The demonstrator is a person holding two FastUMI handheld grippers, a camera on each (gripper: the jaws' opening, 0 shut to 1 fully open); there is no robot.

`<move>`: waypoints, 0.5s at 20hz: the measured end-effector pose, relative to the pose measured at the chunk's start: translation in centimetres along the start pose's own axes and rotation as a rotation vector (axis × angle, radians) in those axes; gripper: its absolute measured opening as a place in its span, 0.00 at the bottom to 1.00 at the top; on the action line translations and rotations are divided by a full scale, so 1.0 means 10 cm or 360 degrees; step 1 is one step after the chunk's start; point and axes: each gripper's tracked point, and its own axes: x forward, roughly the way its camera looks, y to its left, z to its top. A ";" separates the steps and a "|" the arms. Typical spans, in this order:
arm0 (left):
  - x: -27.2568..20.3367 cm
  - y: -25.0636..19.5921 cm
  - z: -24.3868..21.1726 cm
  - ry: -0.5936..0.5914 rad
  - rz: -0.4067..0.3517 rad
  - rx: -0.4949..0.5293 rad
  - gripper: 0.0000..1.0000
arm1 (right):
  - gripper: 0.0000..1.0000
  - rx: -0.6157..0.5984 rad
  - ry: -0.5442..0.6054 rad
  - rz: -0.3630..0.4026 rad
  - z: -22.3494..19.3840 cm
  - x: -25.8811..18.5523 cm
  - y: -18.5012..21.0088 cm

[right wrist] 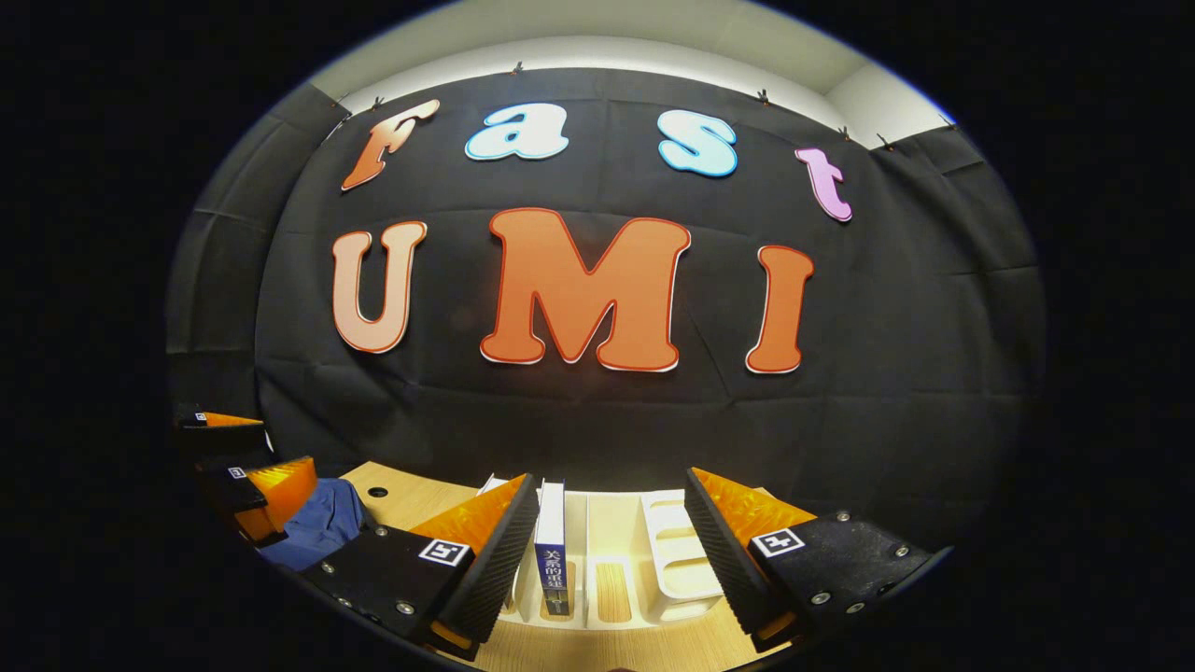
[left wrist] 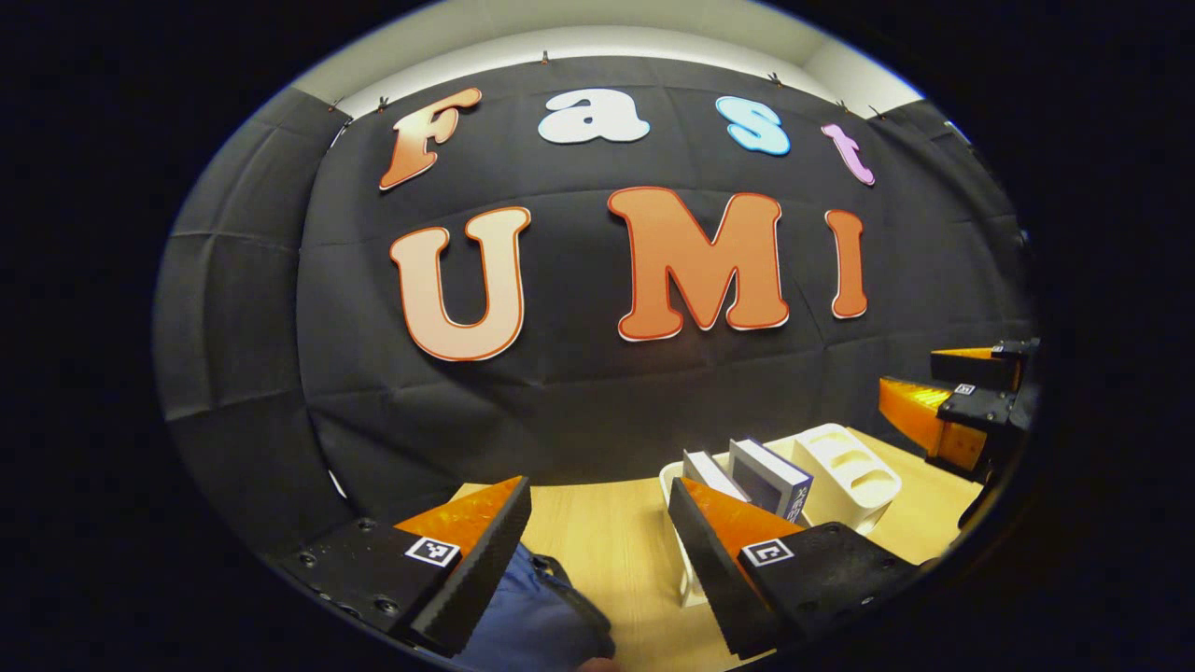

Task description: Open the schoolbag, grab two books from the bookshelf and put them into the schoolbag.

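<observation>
Wooden table underfoot — both my grippers gape empty; closing skewed on the upright book could topple it in the bookshelf.

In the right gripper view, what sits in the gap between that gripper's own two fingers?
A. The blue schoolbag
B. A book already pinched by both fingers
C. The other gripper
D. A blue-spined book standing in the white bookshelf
D: the blue-spined book stands upright in the white bookshelf, seen between the open fingers of the right gripper, which touch nothing; the schoolbag lies off to the side.
</observation>
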 end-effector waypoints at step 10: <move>-0.23 0.07 -1.30 0.0553 0.0039 0.0434 0.97 | 0.94 -0.0020 0.0027 -0.0036 -0.20 0.15 -0.41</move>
